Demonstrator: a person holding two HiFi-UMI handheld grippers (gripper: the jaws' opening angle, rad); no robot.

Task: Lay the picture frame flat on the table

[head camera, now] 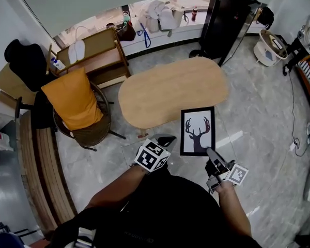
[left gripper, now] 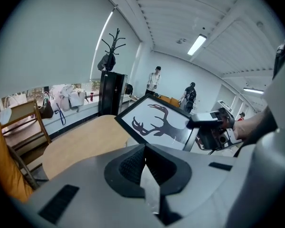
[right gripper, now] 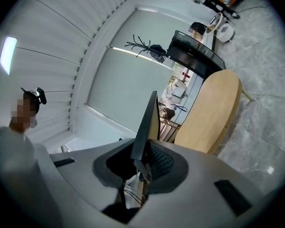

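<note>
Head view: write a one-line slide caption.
Right tongs hold the deer picture frame near the oval table.

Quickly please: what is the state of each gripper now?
The left gripper is shut, holding nothing.
The right gripper is shut on the picture frame.

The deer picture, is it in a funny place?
Yes. The picture frame is not lying on the wooden table. It hangs tilted in the air by the table's near edge, pinched at one edge by the right gripper. Nothing looks broken or spilled.

Edge-on picture frame (right gripper: 147, 122) clamped in right gripper (right gripper: 141, 169), table (right gripper: 211, 108) beyond
</note>
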